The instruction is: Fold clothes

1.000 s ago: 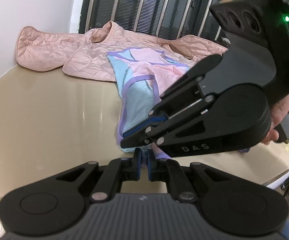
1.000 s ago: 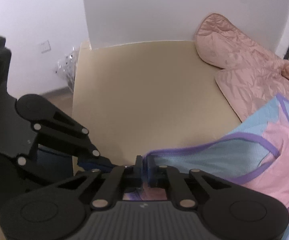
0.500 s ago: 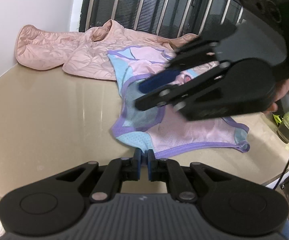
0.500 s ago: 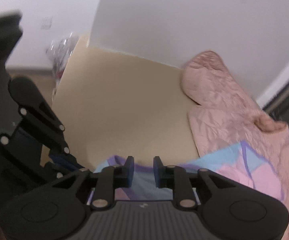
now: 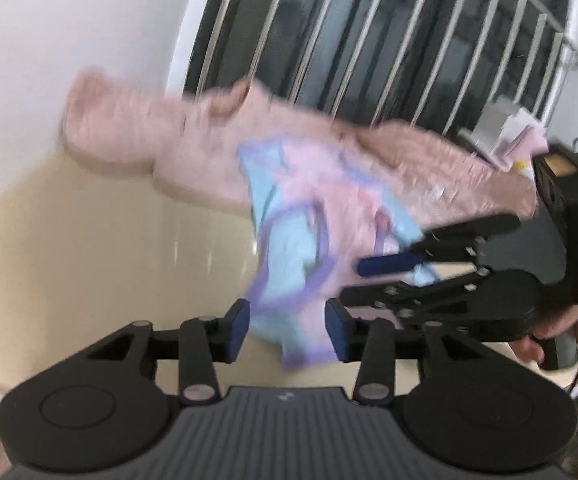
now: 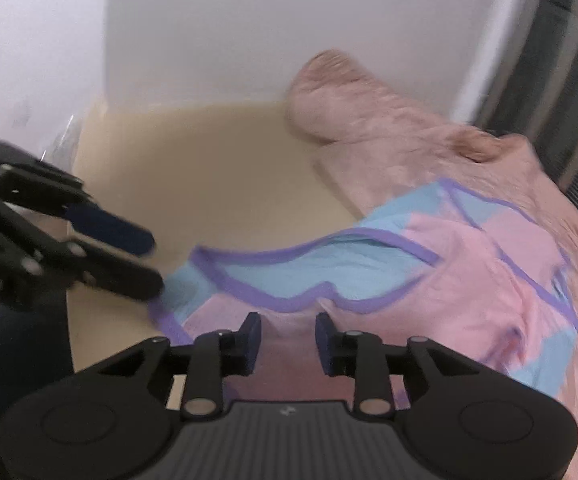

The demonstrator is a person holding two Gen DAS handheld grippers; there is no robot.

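A small pink and light-blue garment with purple trim (image 5: 309, 240) lies folded over on the beige table, its far part resting on a pink quilted jacket (image 5: 161, 140). My left gripper (image 5: 287, 326) is open and empty, its pads on either side of the garment's near corner. My right gripper (image 6: 287, 338) is open and empty just above the garment (image 6: 429, 280). The right gripper also shows in the left wrist view (image 5: 369, 284), at the garment's right edge. The left gripper shows in the right wrist view (image 6: 145, 264), at the garment's left end.
The beige table (image 5: 89, 264) meets a white wall (image 5: 49, 60) at left and back. A barred window (image 5: 369, 40) stands behind the jacket. Small items sit at the back right (image 5: 505, 140). The table's near edge (image 6: 73, 328) runs at left in the right wrist view.
Both grippers have let go of the garment's corner and opened. The right gripper lifted and swung right. The garment now lies folded over on the table.
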